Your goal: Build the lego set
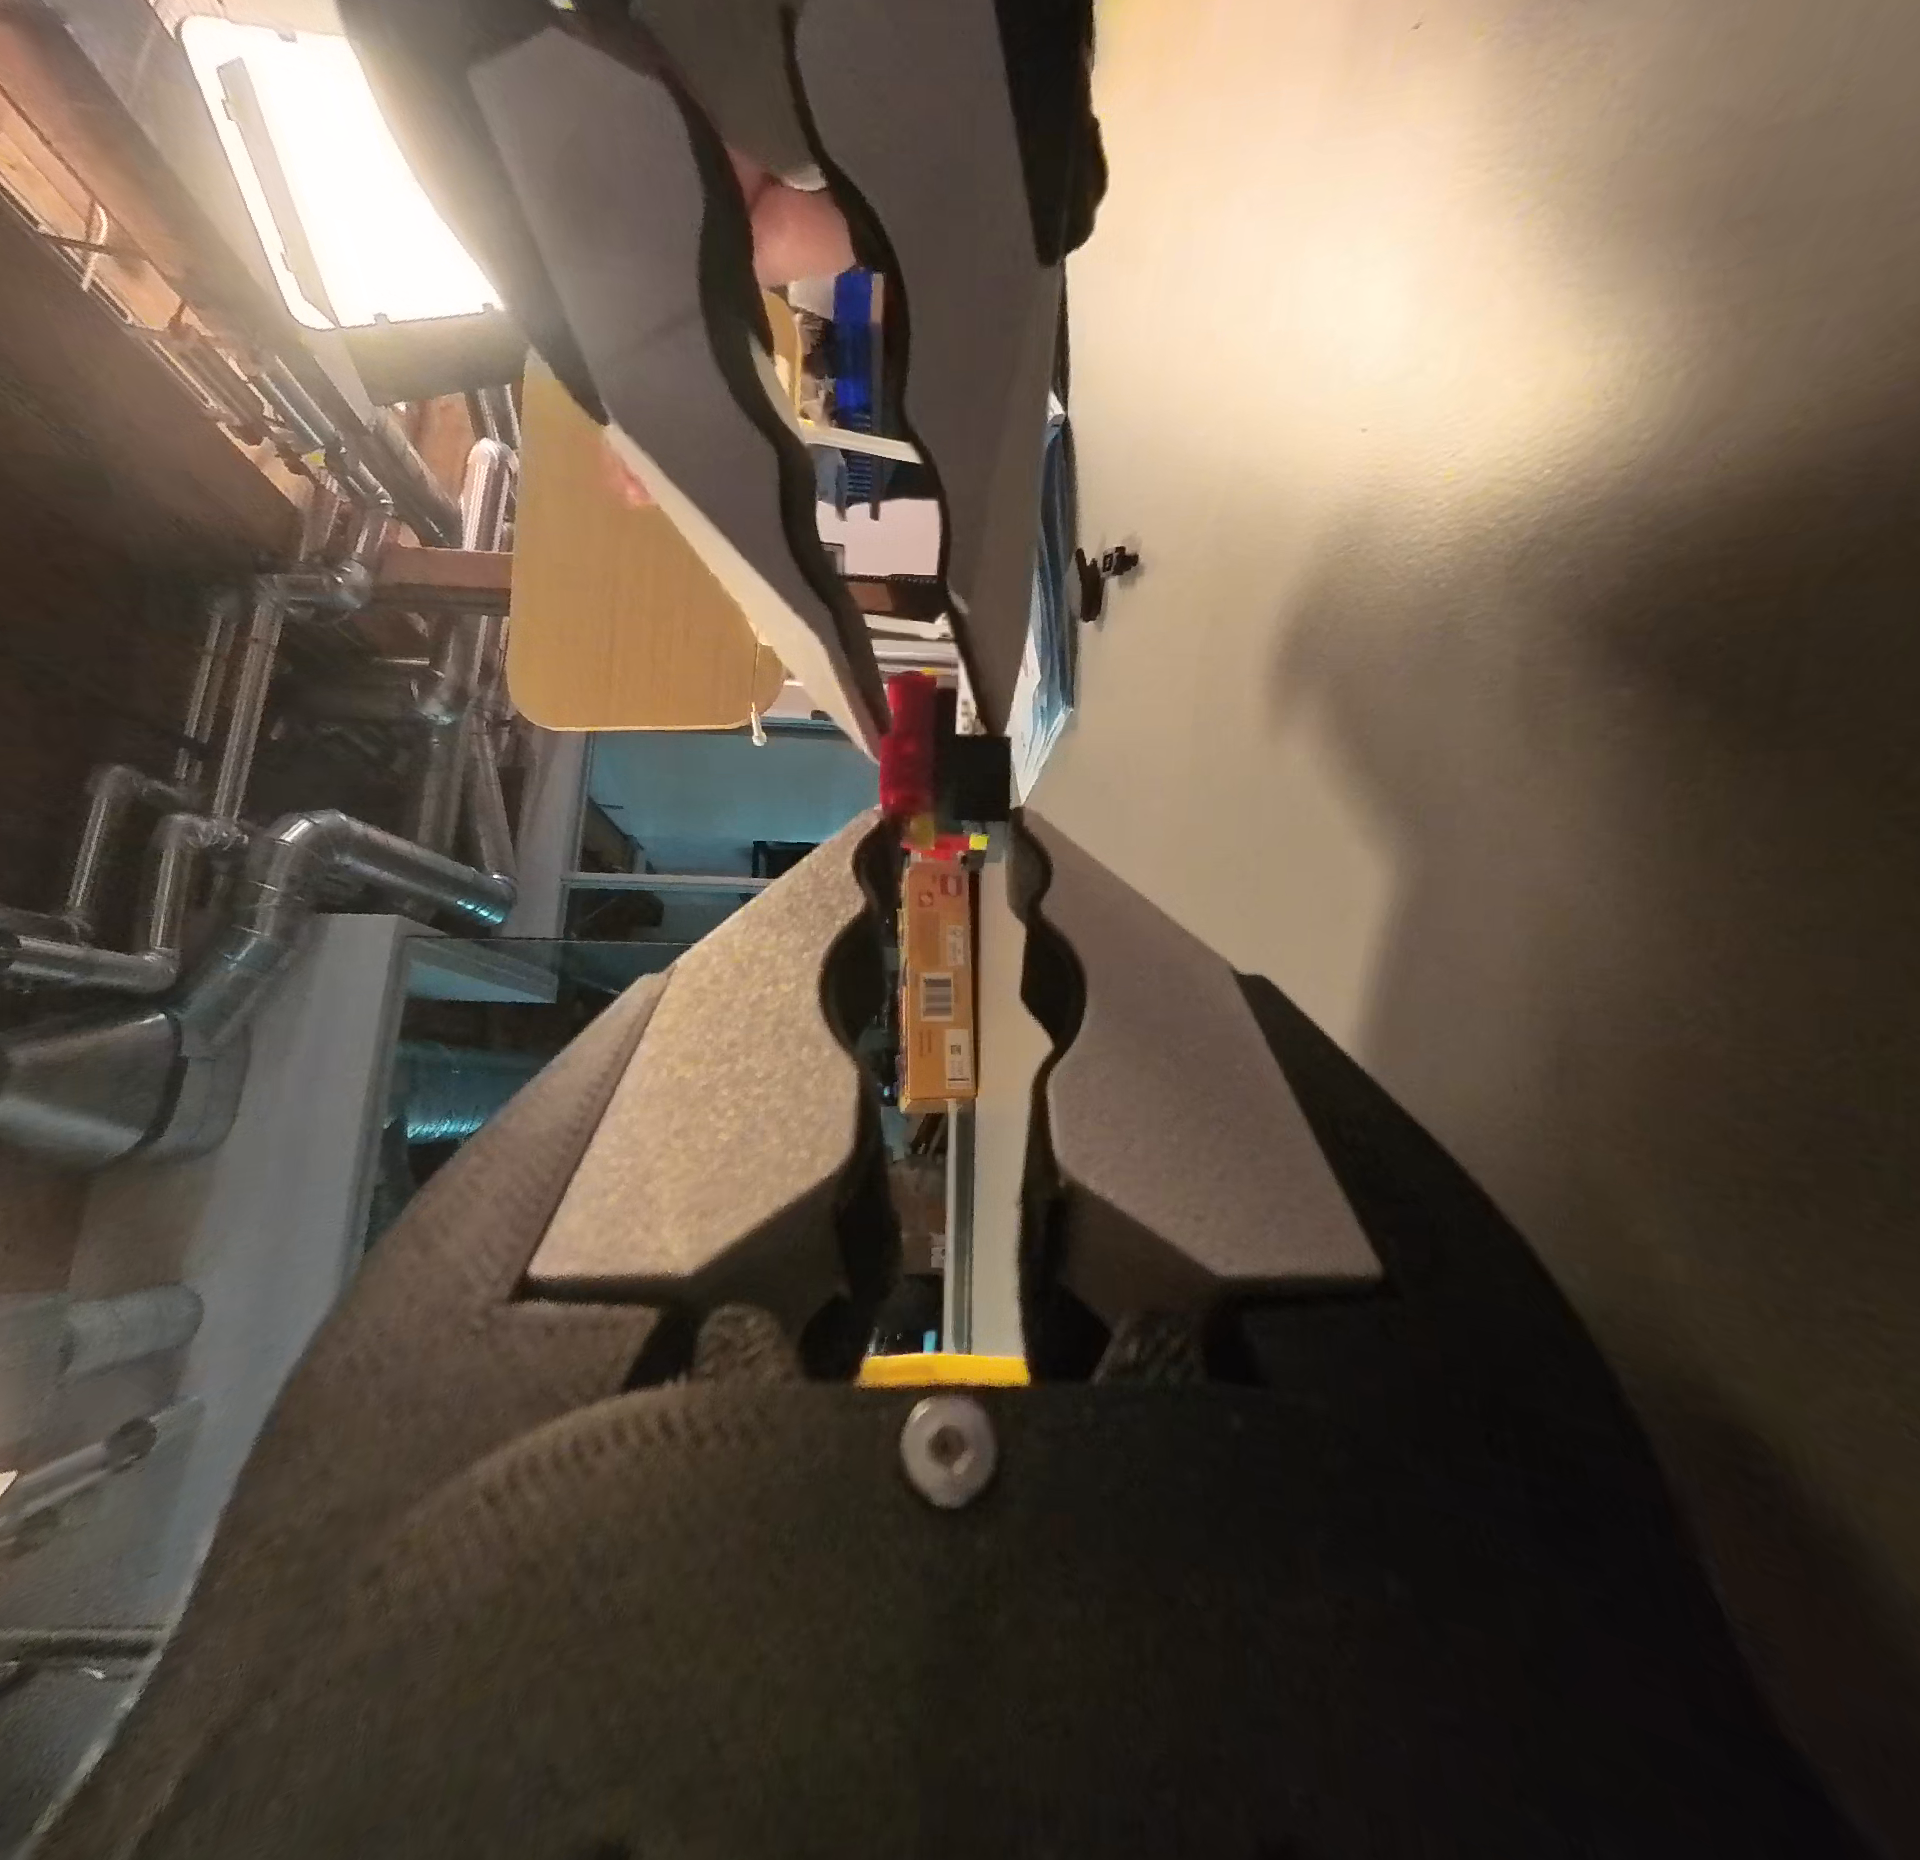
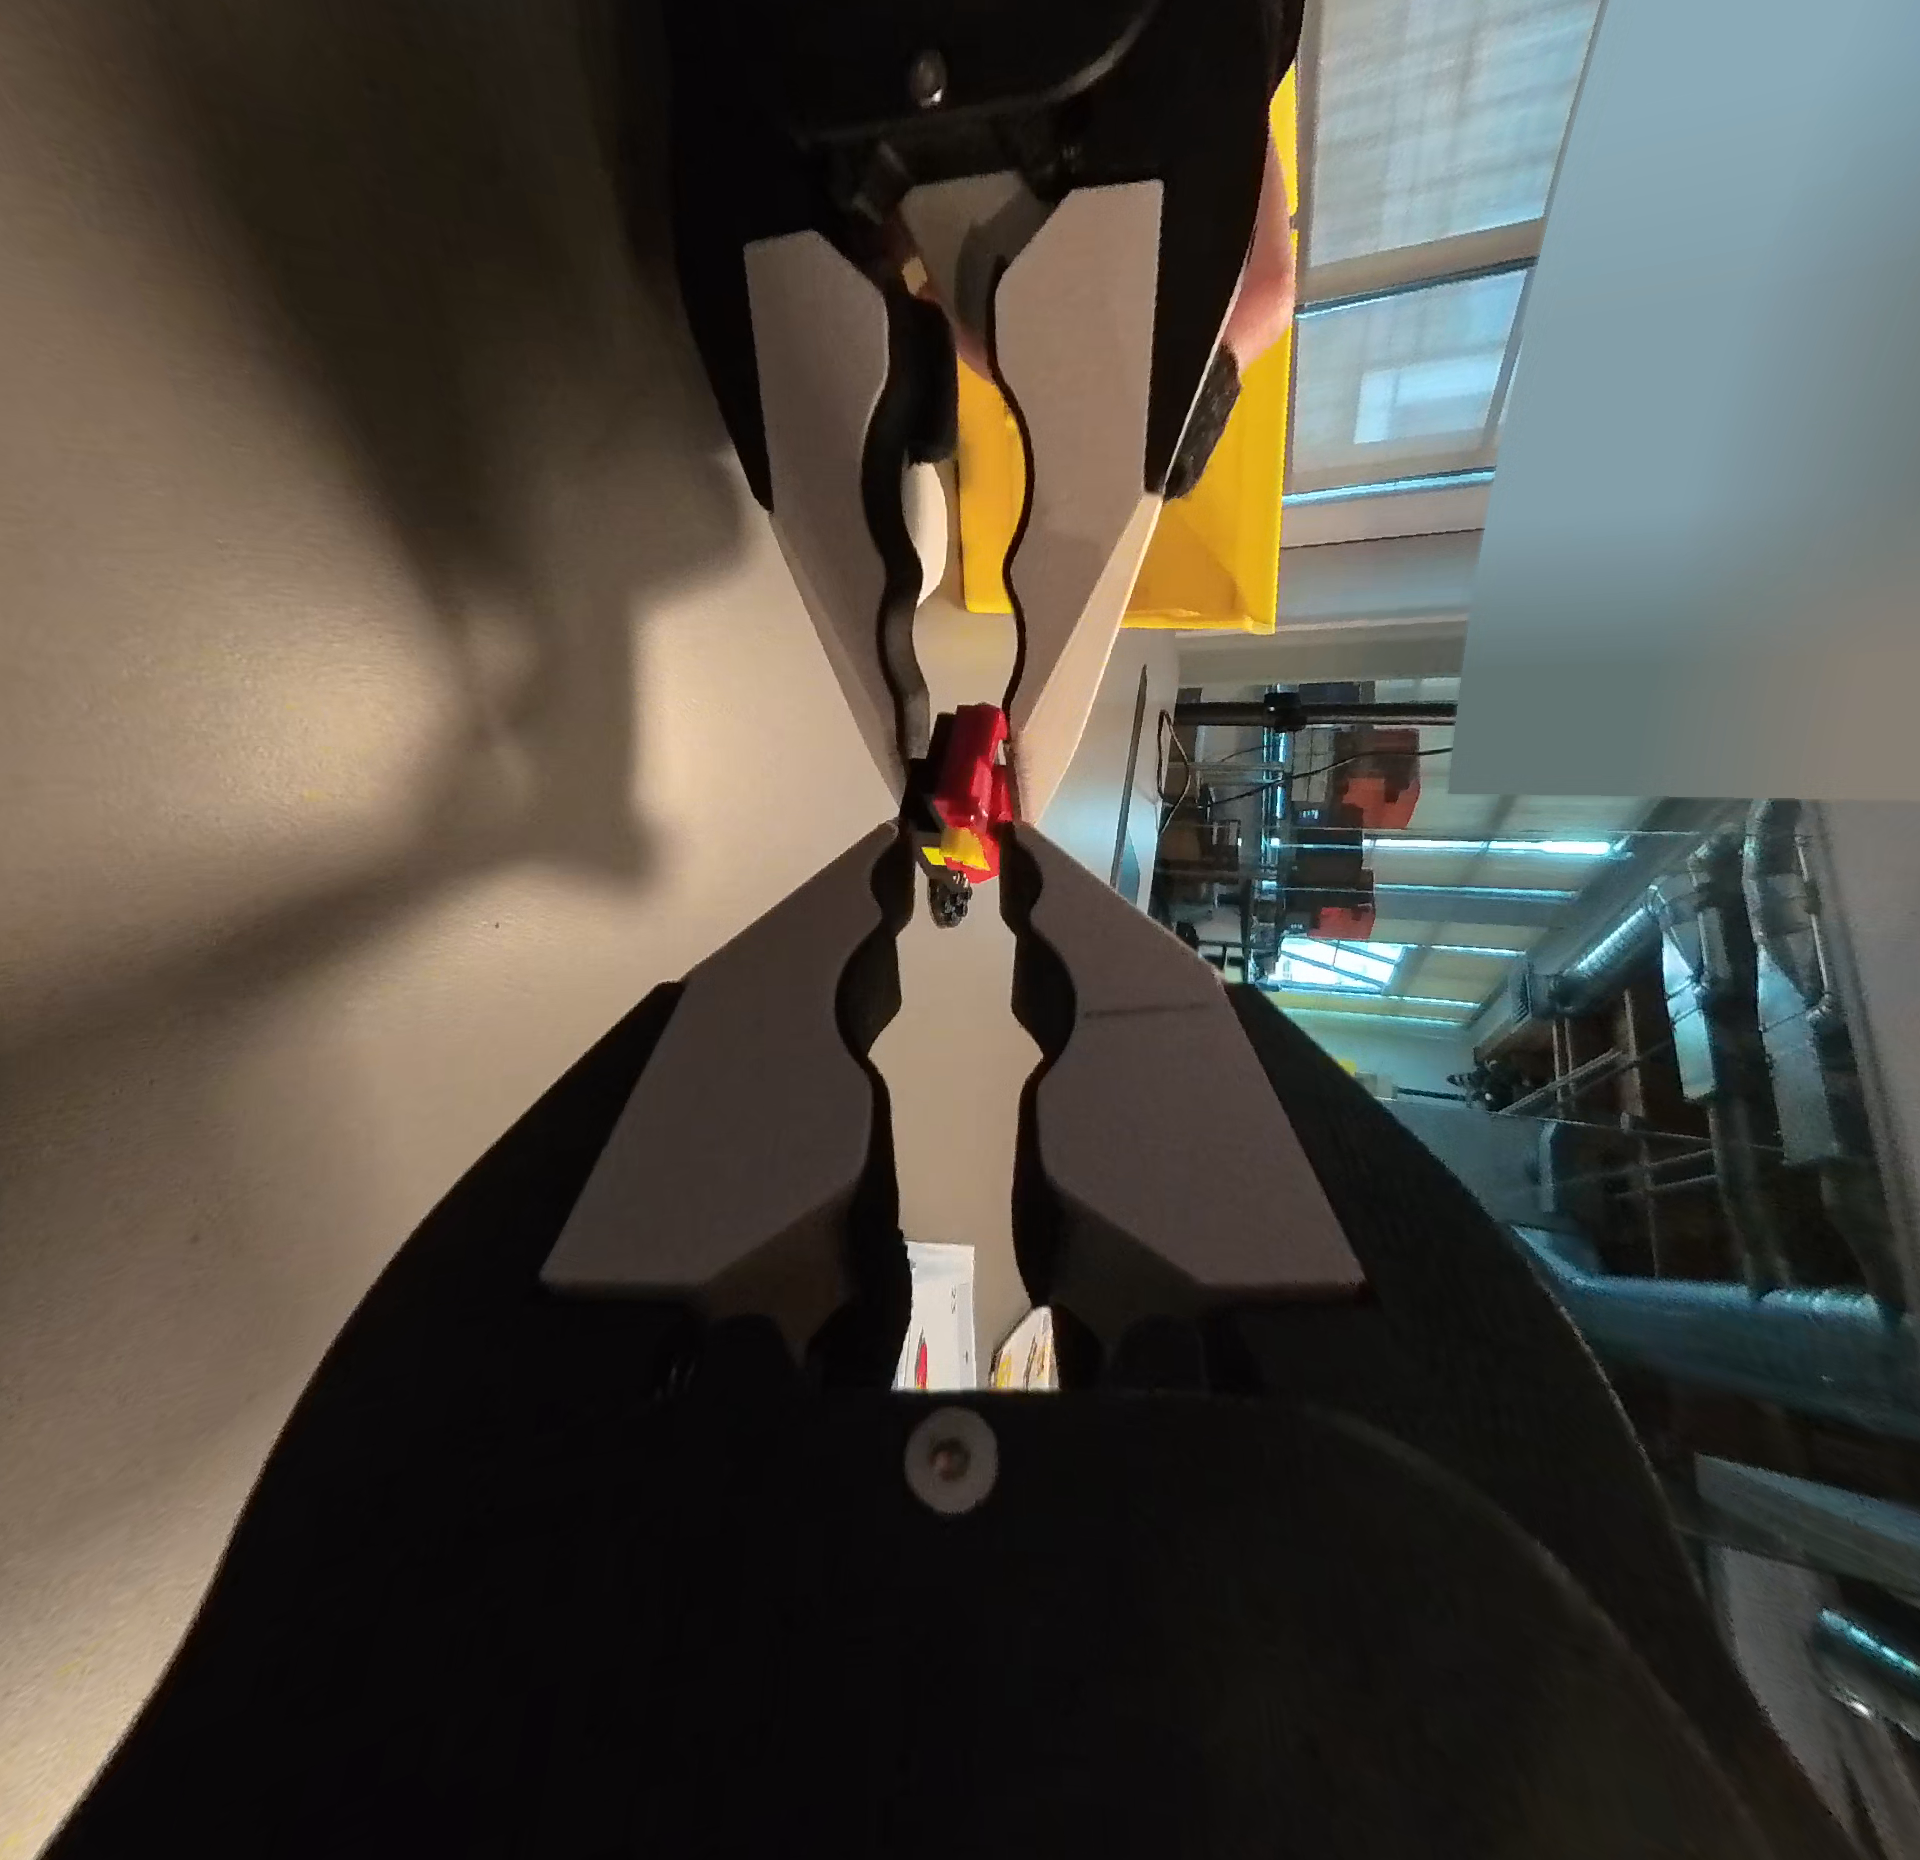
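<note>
A small lego assembly (image 1: 940, 771) of red, black and yellow bricks is held in the air between my two grippers, which face each other tip to tip beside the white table (image 1: 1455, 408). My left gripper (image 1: 945, 828) is shut on its yellow and red end. My right gripper (image 2: 954, 836) is shut on the red and black end of the assembly (image 2: 966, 787). The right gripper also shows in the left wrist view (image 1: 940, 719), and the left gripper in the right wrist view (image 2: 968, 756). A small black studded part (image 2: 951, 901) shows just below the bricks.
An orange box (image 1: 940, 989) and a blue booklet (image 1: 1055, 584) lie on the table, with a small black lego piece (image 1: 1107, 569) nearby. A yellow bin (image 2: 1216, 522) stands behind the left gripper. Printed sheets (image 2: 940, 1322) lie under my right gripper.
</note>
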`<state>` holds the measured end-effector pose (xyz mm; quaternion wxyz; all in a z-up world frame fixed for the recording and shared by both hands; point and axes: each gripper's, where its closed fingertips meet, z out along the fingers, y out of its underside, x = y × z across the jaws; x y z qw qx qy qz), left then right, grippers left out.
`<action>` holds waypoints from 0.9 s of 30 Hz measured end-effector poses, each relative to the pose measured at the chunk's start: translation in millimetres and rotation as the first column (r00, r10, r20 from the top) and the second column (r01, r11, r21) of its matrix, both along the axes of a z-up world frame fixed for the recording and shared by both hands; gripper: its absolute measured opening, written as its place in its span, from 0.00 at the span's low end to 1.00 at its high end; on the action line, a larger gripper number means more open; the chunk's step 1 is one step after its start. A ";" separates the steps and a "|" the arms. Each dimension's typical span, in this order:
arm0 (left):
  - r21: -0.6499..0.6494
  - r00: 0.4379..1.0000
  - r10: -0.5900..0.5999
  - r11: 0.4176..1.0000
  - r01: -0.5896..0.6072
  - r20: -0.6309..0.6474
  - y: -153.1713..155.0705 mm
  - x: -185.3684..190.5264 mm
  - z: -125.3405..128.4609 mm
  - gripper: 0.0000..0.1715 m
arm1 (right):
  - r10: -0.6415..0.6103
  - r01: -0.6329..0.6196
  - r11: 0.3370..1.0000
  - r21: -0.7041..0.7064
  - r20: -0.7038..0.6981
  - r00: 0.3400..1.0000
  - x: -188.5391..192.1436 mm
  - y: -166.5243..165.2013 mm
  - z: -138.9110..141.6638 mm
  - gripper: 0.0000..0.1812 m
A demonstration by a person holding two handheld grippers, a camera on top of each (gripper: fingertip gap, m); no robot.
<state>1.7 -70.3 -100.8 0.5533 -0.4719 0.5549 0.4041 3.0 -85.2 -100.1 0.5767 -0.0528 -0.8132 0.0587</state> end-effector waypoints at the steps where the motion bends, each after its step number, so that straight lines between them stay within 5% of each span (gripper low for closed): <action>1: -0.004 1.000 -0.003 1.000 0.003 0.001 -0.4 0.3 -0.5 0.11 | 0.004 -0.004 1.000 -0.001 0.001 1.000 0.4 -0.5 -0.5 0.07; 27: -0.139 0.993 -0.086 0.986 0.096 0.078 -6.4 11.7 -13.4 0.11 | 0.073 -0.054 0.986 -0.157 0.117 0.990 8.8 -8.5 -13.3 0.10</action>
